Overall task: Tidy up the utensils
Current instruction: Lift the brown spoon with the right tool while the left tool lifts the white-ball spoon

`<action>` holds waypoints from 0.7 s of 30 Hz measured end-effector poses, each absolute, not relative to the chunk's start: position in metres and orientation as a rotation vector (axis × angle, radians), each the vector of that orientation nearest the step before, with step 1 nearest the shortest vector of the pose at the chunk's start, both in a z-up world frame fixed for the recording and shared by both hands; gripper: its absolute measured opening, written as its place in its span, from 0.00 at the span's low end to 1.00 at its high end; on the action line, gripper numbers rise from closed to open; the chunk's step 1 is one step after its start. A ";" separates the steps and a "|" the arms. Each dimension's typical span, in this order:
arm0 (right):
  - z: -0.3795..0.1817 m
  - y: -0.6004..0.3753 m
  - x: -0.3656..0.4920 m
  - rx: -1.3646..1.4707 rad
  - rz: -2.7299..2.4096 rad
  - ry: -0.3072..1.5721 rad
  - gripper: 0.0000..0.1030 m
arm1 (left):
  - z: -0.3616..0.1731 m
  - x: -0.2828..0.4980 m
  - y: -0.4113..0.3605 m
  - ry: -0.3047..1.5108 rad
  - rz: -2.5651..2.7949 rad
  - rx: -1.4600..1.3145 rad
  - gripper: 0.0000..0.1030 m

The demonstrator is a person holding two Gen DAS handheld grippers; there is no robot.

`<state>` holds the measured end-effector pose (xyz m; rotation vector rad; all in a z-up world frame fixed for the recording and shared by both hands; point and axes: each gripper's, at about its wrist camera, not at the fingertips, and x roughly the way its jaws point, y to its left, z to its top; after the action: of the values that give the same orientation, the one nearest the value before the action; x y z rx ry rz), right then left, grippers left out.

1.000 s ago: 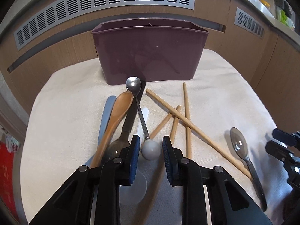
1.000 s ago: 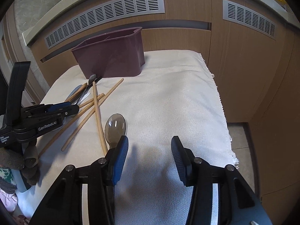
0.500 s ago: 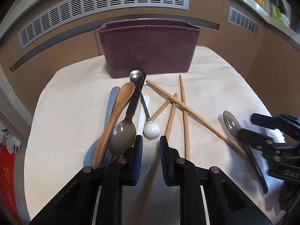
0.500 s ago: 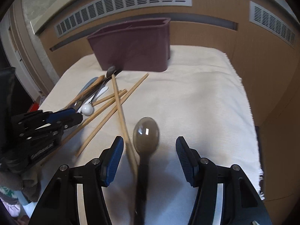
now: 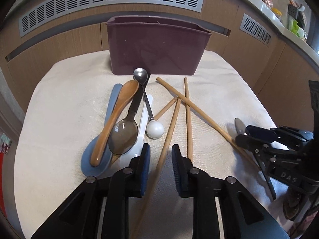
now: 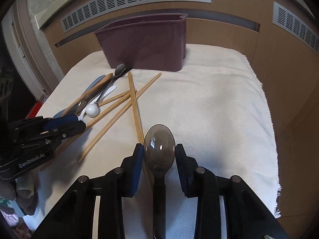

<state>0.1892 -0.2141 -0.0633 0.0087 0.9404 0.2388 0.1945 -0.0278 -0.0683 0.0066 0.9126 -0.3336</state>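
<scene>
A maroon utensil bin (image 5: 157,47) stands at the back of the cloth; it also shows in the right wrist view (image 6: 145,41). In front of it lies a pile of spoons: a wooden spoon (image 5: 115,117), a smoky plastic spoon (image 5: 123,133), a blue spoon (image 5: 95,159), and a metal spoon with a white ball end (image 5: 154,128). Several wooden chopsticks (image 5: 187,115) lie crossed beside them. My left gripper (image 5: 160,155) is open, its jaws either side of one chopstick (image 5: 169,131). My right gripper (image 6: 159,151) is narrowed around the bowl of a smoky spoon (image 6: 159,145), seemingly touching it.
A cream cloth (image 6: 219,103) covers the table, its frayed right edge (image 6: 273,159) near a drop. Wooden cabinet fronts with grey vents (image 5: 111,2) rise behind the bin. My right gripper also shows in the left wrist view (image 5: 279,155).
My right gripper has moved in over the smoky spoon and narrowed its jaws around the bowl. My left gripper has shifted right, off the ball-end spoon and onto a chopstick, and opened a little.
</scene>
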 end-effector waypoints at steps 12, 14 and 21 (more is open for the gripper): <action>-0.058 -0.262 0.176 0.088 0.132 0.897 0.30 | -0.065 0.207 -0.037 0.901 -0.322 0.001 0.32; -0.058 -0.262 0.176 0.090 0.134 0.889 0.30 | -0.066 0.211 -0.038 0.916 -0.315 -0.005 0.29; -0.062 -0.264 0.174 0.101 0.140 0.888 0.30 | -0.077 0.227 -0.041 0.937 -0.267 -0.003 0.29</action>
<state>0.1738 -0.2642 -0.0621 0.1009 0.8884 0.1401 0.2267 -0.0407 -0.0766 -0.0032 0.9366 -0.2668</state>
